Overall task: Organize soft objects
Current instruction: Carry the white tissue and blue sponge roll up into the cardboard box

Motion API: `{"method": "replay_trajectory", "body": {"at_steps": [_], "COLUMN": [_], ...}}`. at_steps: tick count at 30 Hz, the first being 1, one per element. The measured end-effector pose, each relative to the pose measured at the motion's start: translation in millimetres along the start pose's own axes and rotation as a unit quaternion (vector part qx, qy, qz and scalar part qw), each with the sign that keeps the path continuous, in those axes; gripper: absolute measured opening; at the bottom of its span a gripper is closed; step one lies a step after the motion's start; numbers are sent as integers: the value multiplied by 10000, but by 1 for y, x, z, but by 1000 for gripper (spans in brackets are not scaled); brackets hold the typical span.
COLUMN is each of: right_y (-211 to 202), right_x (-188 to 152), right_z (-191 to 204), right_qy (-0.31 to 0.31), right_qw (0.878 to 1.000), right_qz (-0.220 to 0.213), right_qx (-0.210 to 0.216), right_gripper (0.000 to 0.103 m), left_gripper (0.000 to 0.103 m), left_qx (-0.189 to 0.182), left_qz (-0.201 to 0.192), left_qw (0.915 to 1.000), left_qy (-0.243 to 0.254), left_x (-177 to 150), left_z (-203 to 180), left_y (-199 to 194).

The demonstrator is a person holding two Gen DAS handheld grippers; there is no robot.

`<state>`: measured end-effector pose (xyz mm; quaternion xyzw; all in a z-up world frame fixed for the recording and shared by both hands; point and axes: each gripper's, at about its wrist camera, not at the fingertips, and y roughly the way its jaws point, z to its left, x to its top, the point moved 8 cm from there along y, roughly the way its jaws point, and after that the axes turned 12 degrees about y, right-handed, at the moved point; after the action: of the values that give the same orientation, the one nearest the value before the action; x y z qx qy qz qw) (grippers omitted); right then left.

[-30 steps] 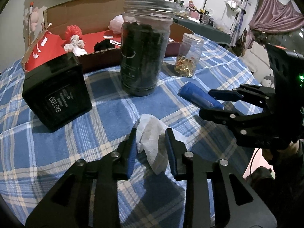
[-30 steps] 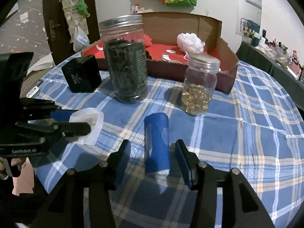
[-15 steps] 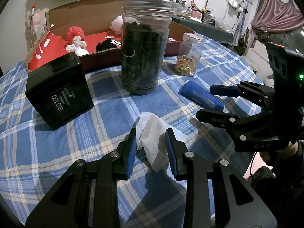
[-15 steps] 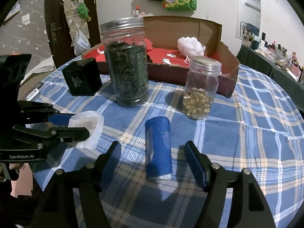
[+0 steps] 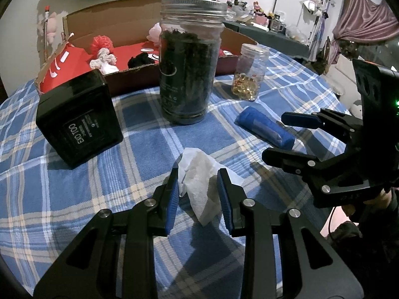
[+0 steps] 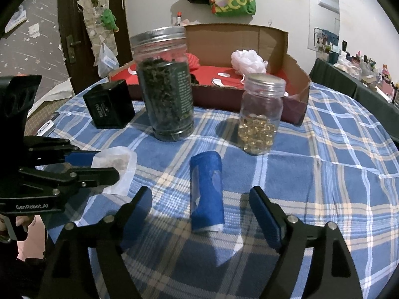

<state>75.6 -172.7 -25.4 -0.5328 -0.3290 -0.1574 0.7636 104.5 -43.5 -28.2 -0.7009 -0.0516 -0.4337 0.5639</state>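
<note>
- Left gripper (image 5: 198, 194), low centre of its view, is closed around the crumpled white tissue (image 5: 199, 182) on the plaid cloth (image 5: 74, 199).
- Right gripper (image 6: 200, 209) spread wide, blue roll (image 6: 206, 191) lying between its fingers at frame centre, untouched.

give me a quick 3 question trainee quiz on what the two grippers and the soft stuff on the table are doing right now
1. True or false: the right gripper is shut on the blue roll.
2. What sits between the left gripper fingers?
A. white tissue
B. black box
C. small jar
3. Fill in: the pink puff lies inside the cardboard ____.

Key: 1 false, it is open, the roll lying between its fingers; 2 A, the white tissue; 3 box.
</note>
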Motion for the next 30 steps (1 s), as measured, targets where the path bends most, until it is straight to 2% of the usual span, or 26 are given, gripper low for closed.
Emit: {"method": "replay_trajectory", "body": {"at_steps": [6, 7, 8, 9, 11, 12, 21, 23, 26, 28, 29, 30], "right_y": [-2, -3, -3, -3, -4, -4, -3, -1, 5, 7, 8, 7], "right_x": [0, 1, 0, 0, -1, -1, 1, 1, 1, 0, 0, -1], "right_z": [-1, -1, -2, -2, -2, -2, -3, -3, -1, 1, 2, 5], "right_qy": [31, 33, 36, 44, 46, 40, -94, -146, -228, -285, -326, -373], "right_qw": [10000, 10000, 10000, 10000, 10000, 10000, 9996, 9995, 9992, 9989, 9988, 9986], "right_qz": [-52, -68, -74, -68, -84, -79, -155, -171, -156, -185, -188, -217], "right_qx": [22, 18, 19, 27, 26, 20, -200, -244, -293, -329, -311, -297], "right_gripper": [84, 84, 85, 85, 86, 86, 85, 73, 63, 53, 46, 40], "left_gripper": [30, 39, 74, 88, 88, 88, 88, 88, 85, 72, 55, 47], "left_qx": [104, 136, 186, 262, 415, 391, 498, 561, 677, 685, 674, 611], "left_qz": [-41, -61, -87, -157, -520, -542, -295, -305, -332, -323, -279, -209], "left_qw": [9999, 9999, 9998, 9995, 9978, 9977, 9983, 9978, 9964, 9957, 9956, 9960], "left_qy": [-32, -18, -14, -20, 68, 87, 108, 195, 392, 537, 585, 612], "left_x": [0, 0, -1, 0, 5, 6, 2, 2, 2, 2, 1, 0], "left_z": [0, 0, 0, 0, -2, -3, 0, -1, -6, -10, -12, -14], "left_y": [-3, -4, -5, -7, -19, -20, -10, -7, -4, -1, 2, 5]}}
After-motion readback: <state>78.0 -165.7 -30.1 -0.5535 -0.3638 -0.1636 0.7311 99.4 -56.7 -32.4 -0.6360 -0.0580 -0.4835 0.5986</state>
